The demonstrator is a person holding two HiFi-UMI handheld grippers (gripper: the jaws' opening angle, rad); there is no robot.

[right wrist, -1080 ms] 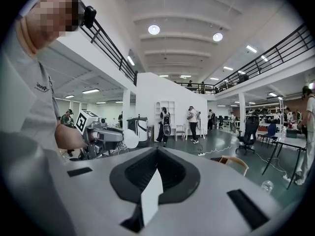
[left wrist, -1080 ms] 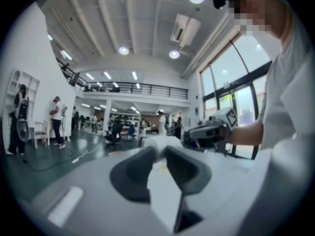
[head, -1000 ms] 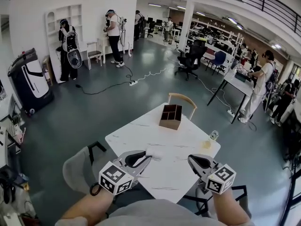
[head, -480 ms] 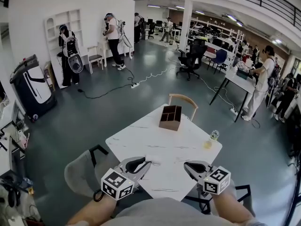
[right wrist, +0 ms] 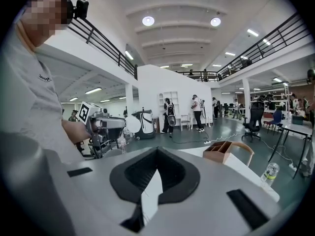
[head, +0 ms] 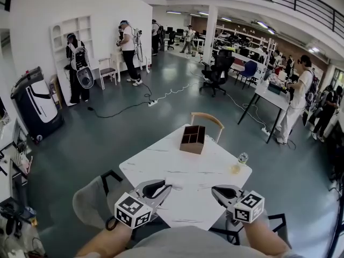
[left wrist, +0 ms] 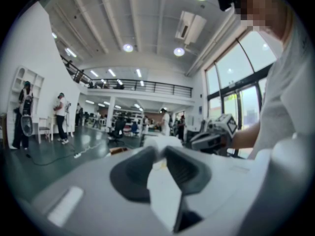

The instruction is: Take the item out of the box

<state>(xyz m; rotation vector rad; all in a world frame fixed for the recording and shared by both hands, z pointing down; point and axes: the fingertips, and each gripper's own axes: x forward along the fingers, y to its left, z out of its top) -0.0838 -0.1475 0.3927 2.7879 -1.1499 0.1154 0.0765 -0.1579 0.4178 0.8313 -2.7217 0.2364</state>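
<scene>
My left tool (head: 167,186) still pinches the white item (head: 177,185) at lower centre. My right tool (head: 216,190), jaws together and empty, has dipped slightly. The box (head: 193,139) stays put on the table (head: 156,163).

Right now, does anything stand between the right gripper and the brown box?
Nothing visible does. Only bare white table lies between the right gripper and the box; the bottle stands aside, at the table's right edge.

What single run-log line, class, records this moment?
left gripper: shut on white item | right gripper: shut, empty | wooden box: far side, untouched
</scene>
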